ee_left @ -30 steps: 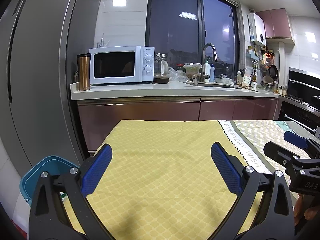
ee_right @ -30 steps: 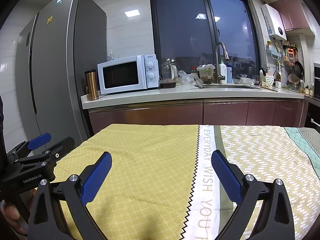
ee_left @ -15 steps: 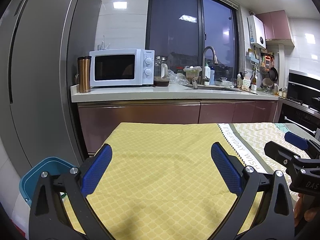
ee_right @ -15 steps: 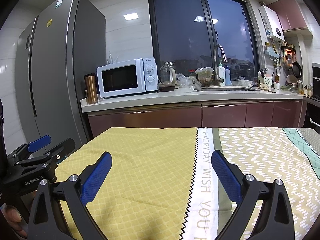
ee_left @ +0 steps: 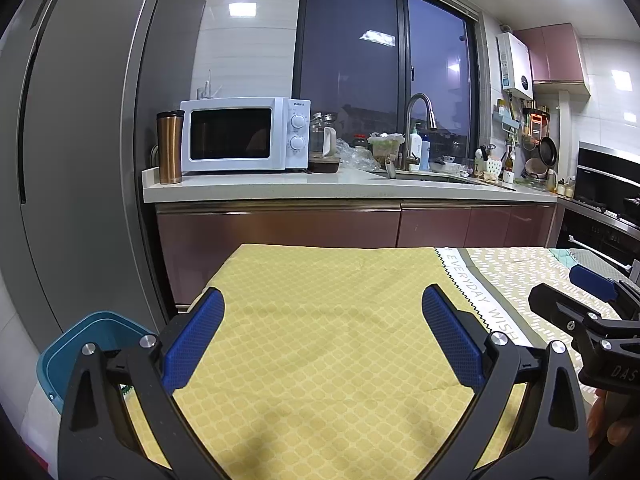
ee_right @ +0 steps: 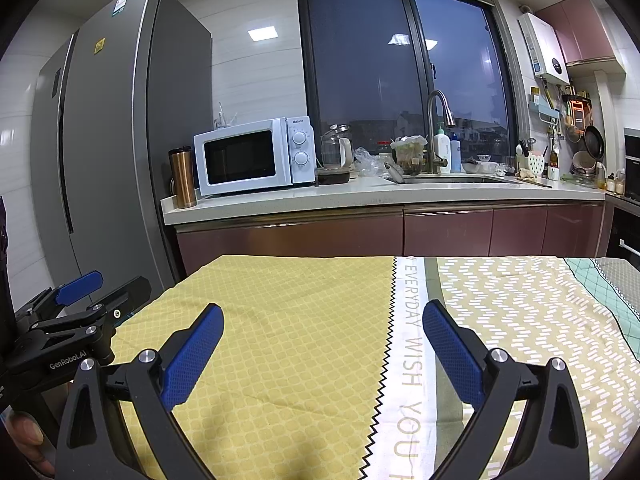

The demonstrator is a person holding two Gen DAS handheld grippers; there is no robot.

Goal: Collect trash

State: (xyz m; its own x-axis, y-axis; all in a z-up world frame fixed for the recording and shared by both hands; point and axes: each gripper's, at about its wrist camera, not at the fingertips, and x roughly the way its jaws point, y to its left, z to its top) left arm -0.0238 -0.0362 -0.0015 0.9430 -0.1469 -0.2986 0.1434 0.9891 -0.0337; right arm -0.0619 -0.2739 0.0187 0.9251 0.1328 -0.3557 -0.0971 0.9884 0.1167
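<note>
My left gripper (ee_left: 322,312) is open and empty above the yellow patterned tablecloth (ee_left: 320,344). My right gripper (ee_right: 322,328) is open and empty above the same cloth (ee_right: 288,336), near its white lettered stripe (ee_right: 408,352). Each gripper shows at the edge of the other's view: the right one in the left wrist view (ee_left: 588,304), the left one in the right wrist view (ee_right: 80,308). A teal bin (ee_left: 80,344) stands on the floor left of the table. No trash item shows on the cloth.
A grey fridge (ee_left: 80,140) stands at the left. The kitchen counter (ee_left: 320,188) behind the table holds a white microwave (ee_left: 244,134), a copper tumbler (ee_left: 170,146), a sink with a tap (ee_left: 418,128) and several bottles. An oven (ee_left: 604,200) is at the right.
Both grippers have tilted slightly upward, so the table sits lower in both views. Both stay open and empty.
</note>
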